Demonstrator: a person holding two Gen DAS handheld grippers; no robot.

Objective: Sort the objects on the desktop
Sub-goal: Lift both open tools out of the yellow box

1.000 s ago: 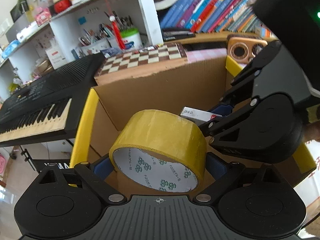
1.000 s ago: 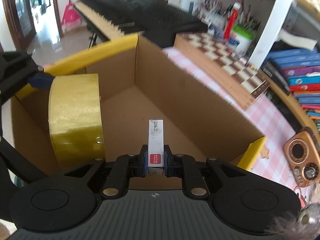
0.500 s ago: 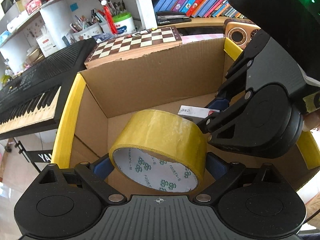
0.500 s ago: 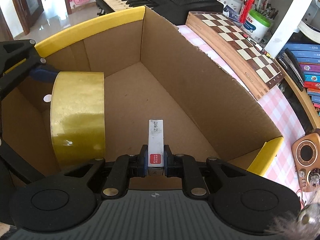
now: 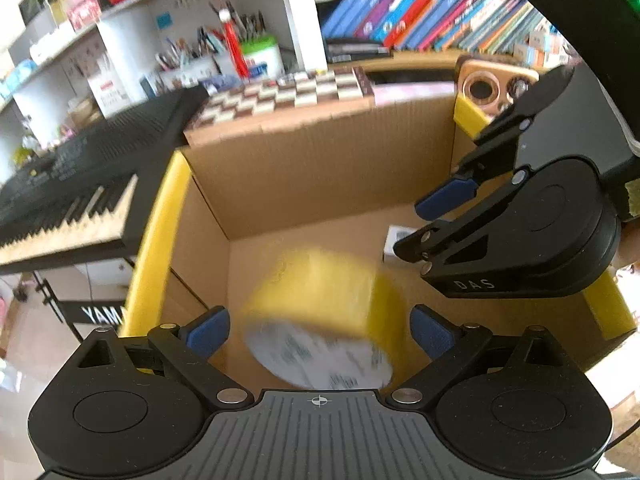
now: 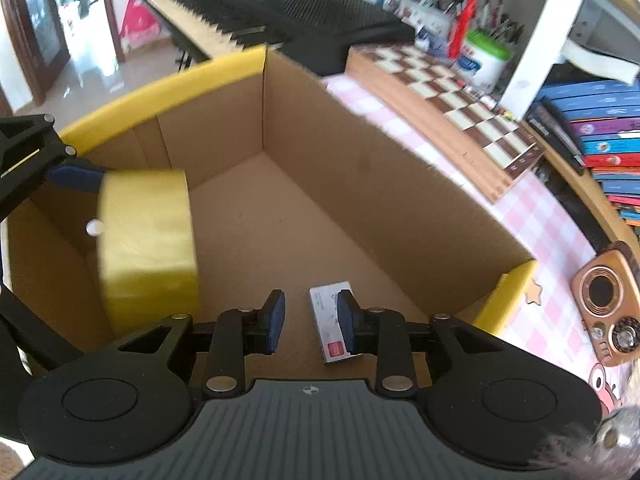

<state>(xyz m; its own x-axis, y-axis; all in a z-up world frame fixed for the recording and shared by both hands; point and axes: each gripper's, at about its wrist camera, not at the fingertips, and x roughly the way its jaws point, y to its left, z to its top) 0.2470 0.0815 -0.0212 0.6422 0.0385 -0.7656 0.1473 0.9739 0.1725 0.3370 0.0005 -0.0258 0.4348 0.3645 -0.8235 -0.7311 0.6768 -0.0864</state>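
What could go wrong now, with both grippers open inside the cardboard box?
The yellow tape roll is blurred, loose between the left gripper's open pads: it may roll into the small white carton. The right gripper's jaws have just been opening; the carton lies right by one pad, so lifting out could drag it. Both grippers crowd the brown cardboard box: possible bump.

I see the yellow tape roll [image 5: 320, 312], blurred, its printed white core facing me, loose inside the open cardboard box [image 6: 360, 184] near its yellow-edged left wall, and a small white packet [image 6: 330, 320] with a red label lying flat on the box floor.
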